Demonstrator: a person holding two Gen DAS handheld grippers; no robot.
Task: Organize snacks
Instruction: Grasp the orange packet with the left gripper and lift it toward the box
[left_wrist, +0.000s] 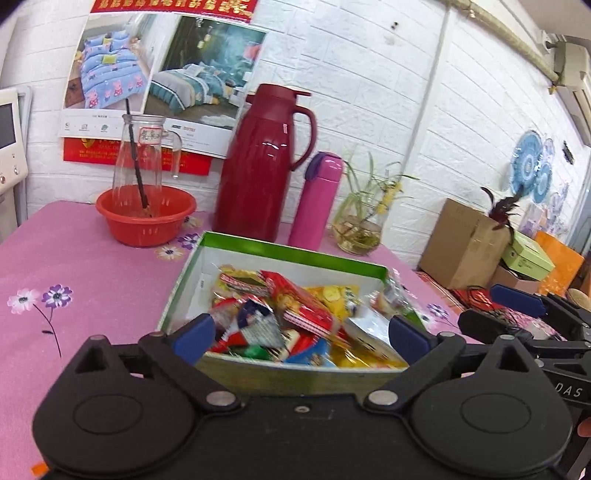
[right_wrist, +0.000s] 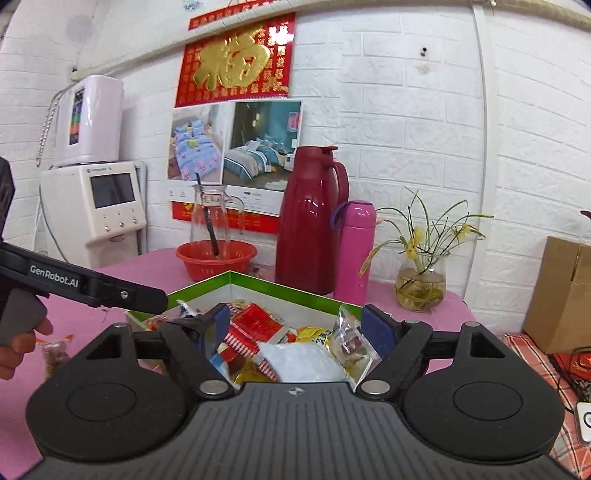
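Note:
A green-rimmed box (left_wrist: 291, 254) sits on the pink flowered tablecloth, heaped with several snack packets (left_wrist: 303, 310) in red, yellow, blue and silver. My left gripper (left_wrist: 301, 332) hovers over the box's near edge, open, with nothing pressed between its blue pads. The right gripper (left_wrist: 498, 314) shows at the right of that view, beside the box. In the right wrist view my right gripper (right_wrist: 299, 326) is open over the same box (right_wrist: 280, 286). A clear packet (right_wrist: 351, 341) leans by its right pad without being gripped. A loose snack packet (right_wrist: 55, 350) lies on the cloth beside the hand (right_wrist: 22, 347) holding the left gripper.
Behind the box stand a dark red thermos jug (left_wrist: 258, 166), a pink bottle (left_wrist: 316, 199), a glass pitcher in a red basket (left_wrist: 146, 218) and a glass vase with a plant (left_wrist: 358, 229). A cardboard box (left_wrist: 461, 247) sits off the table's right; a white appliance (right_wrist: 96, 206) at the left.

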